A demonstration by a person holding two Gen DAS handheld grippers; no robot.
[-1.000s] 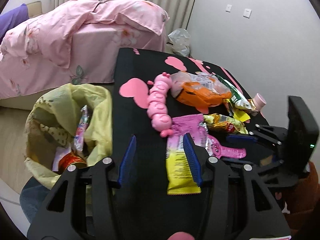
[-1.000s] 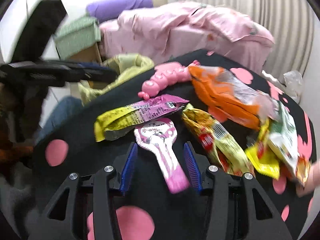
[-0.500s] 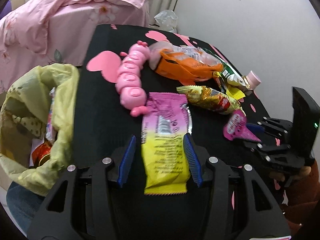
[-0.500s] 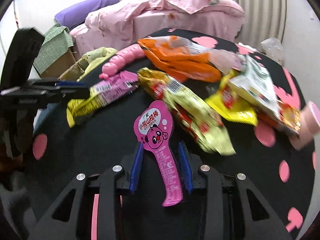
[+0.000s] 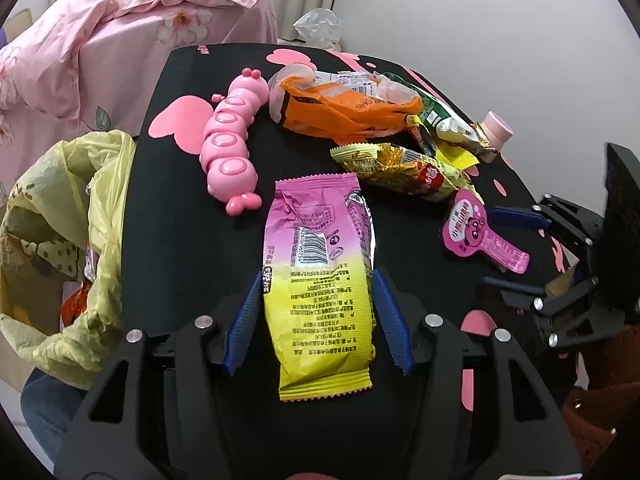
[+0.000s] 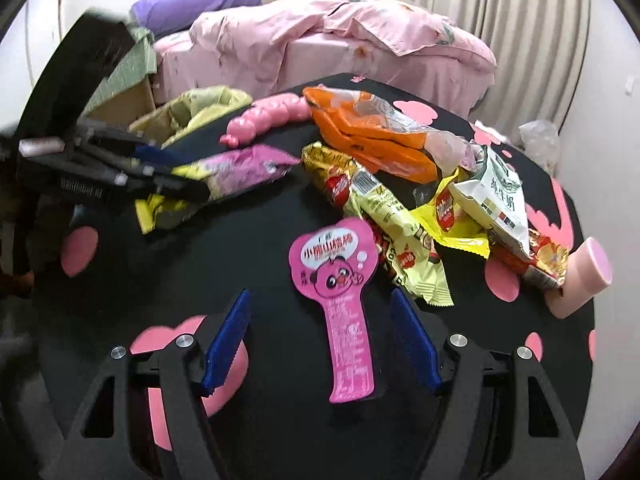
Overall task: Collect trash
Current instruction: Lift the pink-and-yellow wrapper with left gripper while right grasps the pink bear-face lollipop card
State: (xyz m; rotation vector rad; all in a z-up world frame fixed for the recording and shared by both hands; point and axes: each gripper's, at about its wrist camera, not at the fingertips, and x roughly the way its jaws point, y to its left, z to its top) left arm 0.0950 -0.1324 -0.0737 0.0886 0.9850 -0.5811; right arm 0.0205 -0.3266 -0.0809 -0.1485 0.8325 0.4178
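A pink-and-yellow snack wrapper [image 5: 320, 280] lies flat on the black table [image 5: 180, 248] between the fingers of my left gripper [image 5: 317, 278]. Its jaws are opening, and the pads stand at the wrapper's long edges without pinching it. A pink spoon-shaped candy wrapper [image 6: 340, 280] lies between the fingers of my right gripper [image 6: 320, 296]. Those jaws are opening wide, clear of its narrow handle. The yellow trash bag [image 5: 80, 208] hangs open at the table's left edge, with some trash inside.
A pink caterpillar toy [image 5: 230, 148], an orange bag [image 5: 348, 112], a yellow snack pack [image 5: 400, 168], a white-green milk pouch [image 6: 500, 200] and a pink cup [image 6: 584, 276] lie further back. A bed with pink bedding [image 5: 120, 20] stands behind the table.
My left gripper slid forward, so more of the pink-and-yellow wrapper lies between its fingers. My right gripper narrowed around the candy wrapper's handle, then spread wide again.
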